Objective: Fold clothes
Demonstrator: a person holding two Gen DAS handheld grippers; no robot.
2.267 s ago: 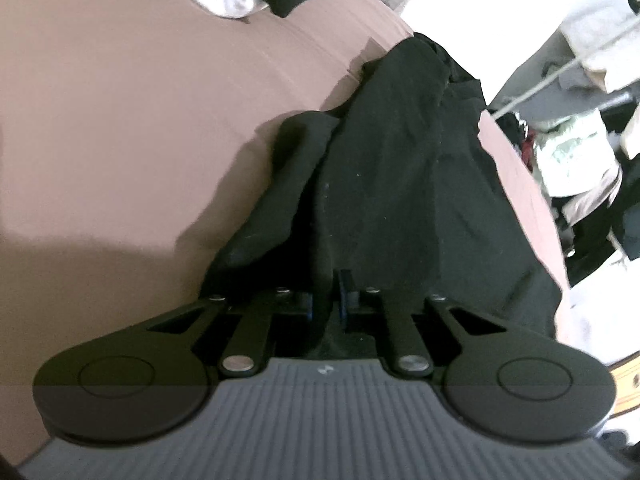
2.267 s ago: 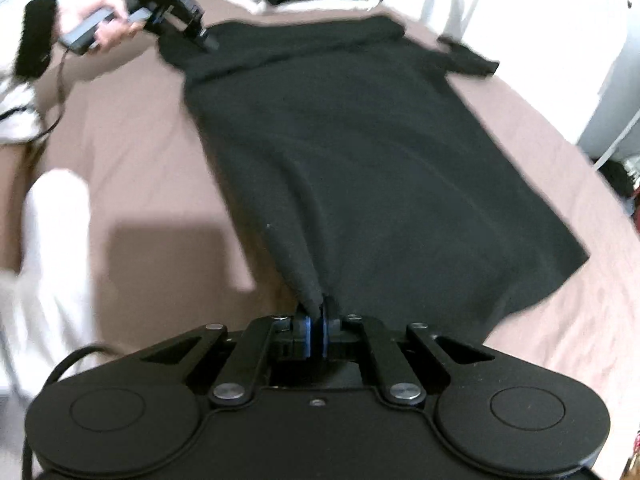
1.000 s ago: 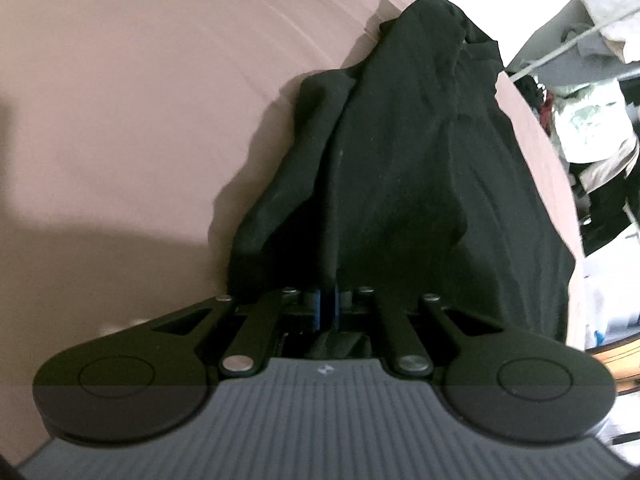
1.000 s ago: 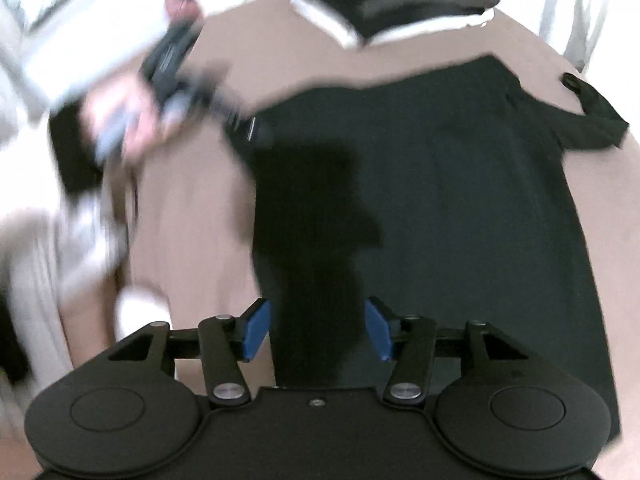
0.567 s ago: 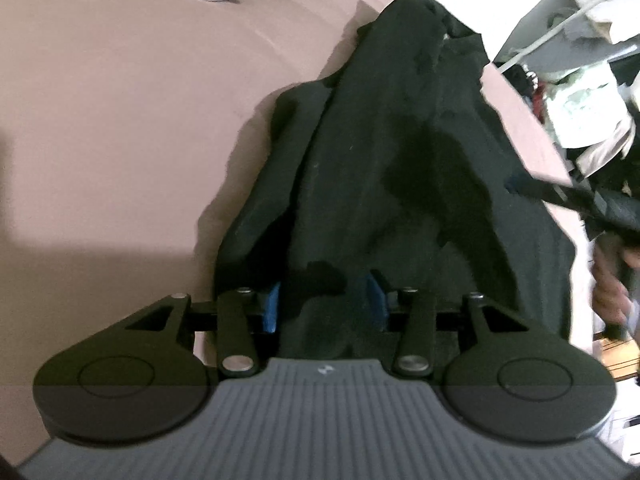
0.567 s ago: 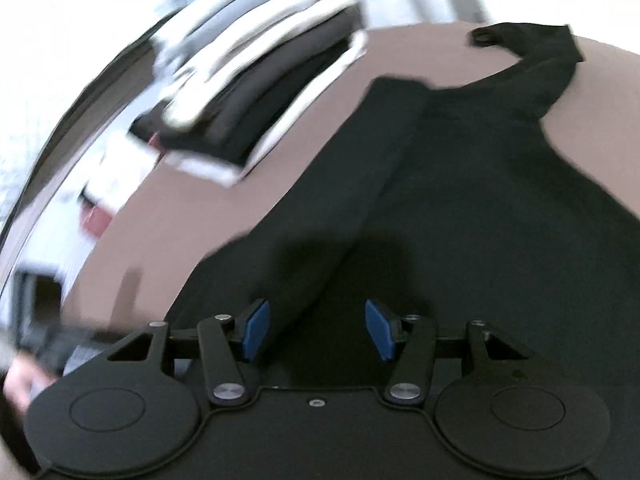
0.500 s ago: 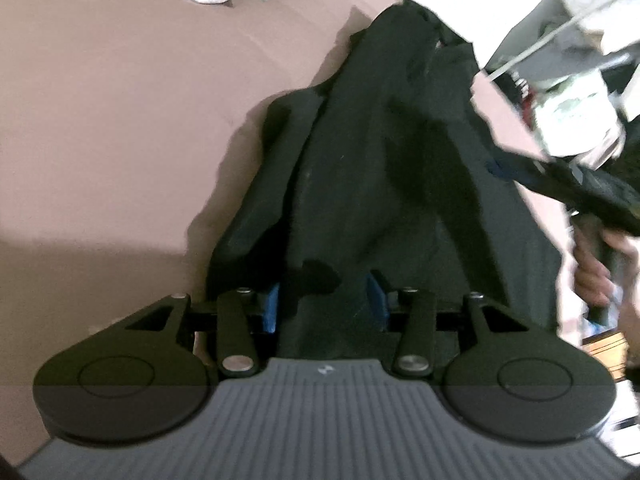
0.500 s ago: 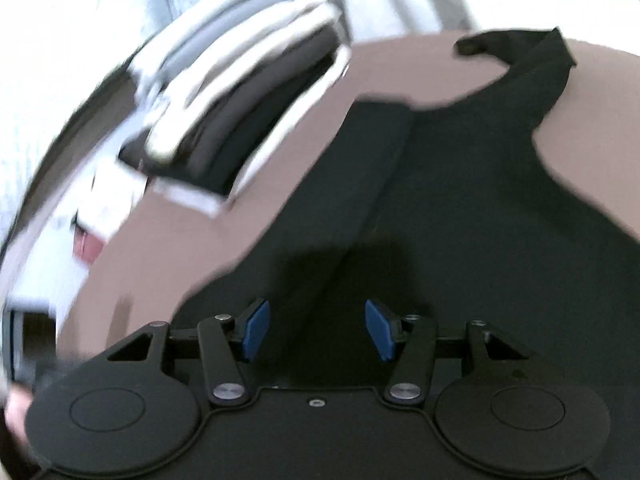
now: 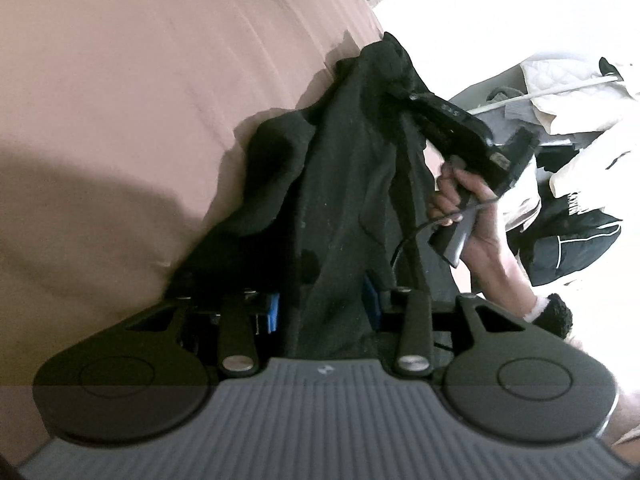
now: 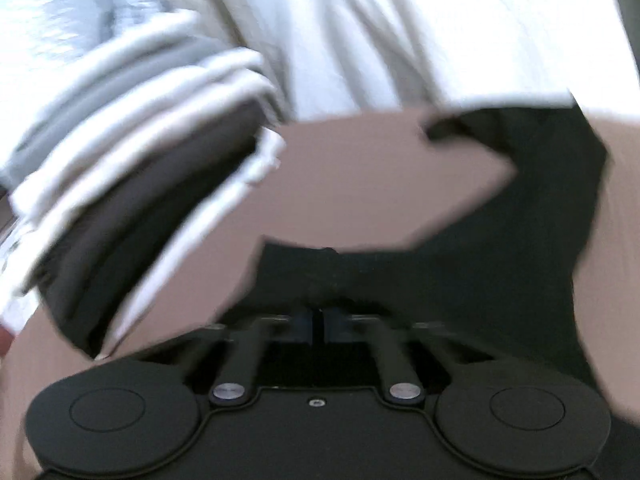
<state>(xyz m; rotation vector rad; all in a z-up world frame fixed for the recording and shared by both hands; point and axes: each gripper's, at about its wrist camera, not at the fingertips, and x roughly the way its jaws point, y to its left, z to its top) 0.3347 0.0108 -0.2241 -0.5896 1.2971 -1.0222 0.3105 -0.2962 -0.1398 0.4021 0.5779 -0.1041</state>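
A black garment lies bunched lengthwise on the brown bed sheet. My left gripper is open, its blue pads standing either side of the near end of the cloth without pinching it. In the left wrist view, a hand holds my right gripper at the garment's far end. In the blurred right wrist view, the right gripper is shut on an edge of the black garment, with one sleeve stretching away to the upper right.
A stack of folded white, grey and dark clothes sits on the bed to the left of the right gripper. White bedding lies behind it. Beyond the bed's right edge are piled clothes and a rail.
My left gripper, shut on the garment a second ago, has opened. The right gripper, open a second ago, swung to the garment's far end and closed on it.
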